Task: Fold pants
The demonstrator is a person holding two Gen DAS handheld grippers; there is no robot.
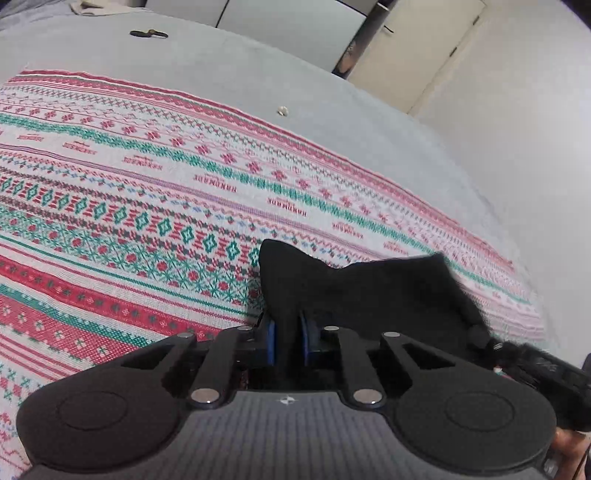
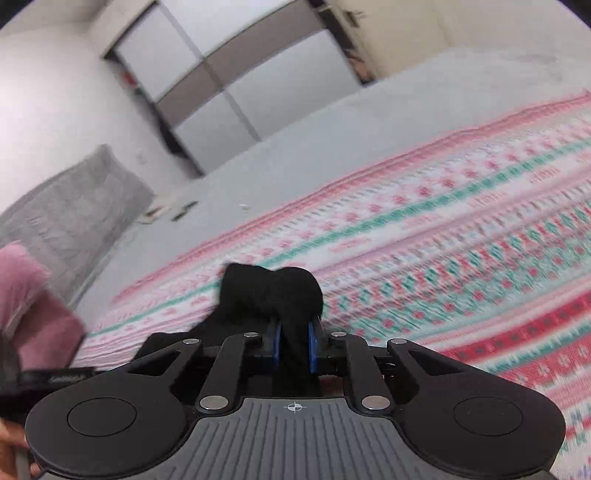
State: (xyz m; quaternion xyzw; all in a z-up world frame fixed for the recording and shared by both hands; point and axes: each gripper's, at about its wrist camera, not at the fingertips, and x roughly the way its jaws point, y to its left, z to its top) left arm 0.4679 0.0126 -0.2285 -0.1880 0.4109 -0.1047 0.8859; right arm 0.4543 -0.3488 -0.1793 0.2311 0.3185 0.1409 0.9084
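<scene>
Pants (image 1: 369, 291), black and bunched, hang between my two claws above a bed spread with a patterned blanket (image 1: 147, 206) in red, green and white bands. On my left wrist camera, the left claw (image 1: 287, 341) is clamped on a fold of the dark fabric, blue pads (image 1: 271, 341) pressing it from both sides; the cloth rises toward 12 o'clock and trails off toward 3 o'clock, where part of the other tool shows at the frame's edge. A small dark object (image 1: 149, 34) lies on the grey sheet (image 1: 221, 62) at 11 o'clock. On my right wrist camera, the right claw (image 2: 294, 345) likewise pinches a wad of the pants (image 2: 269, 291) between its pads. A grey pillow (image 2: 74, 206) sits at 9 o'clock, wardrobe doors (image 2: 221, 92) at 12 o'clock.
</scene>
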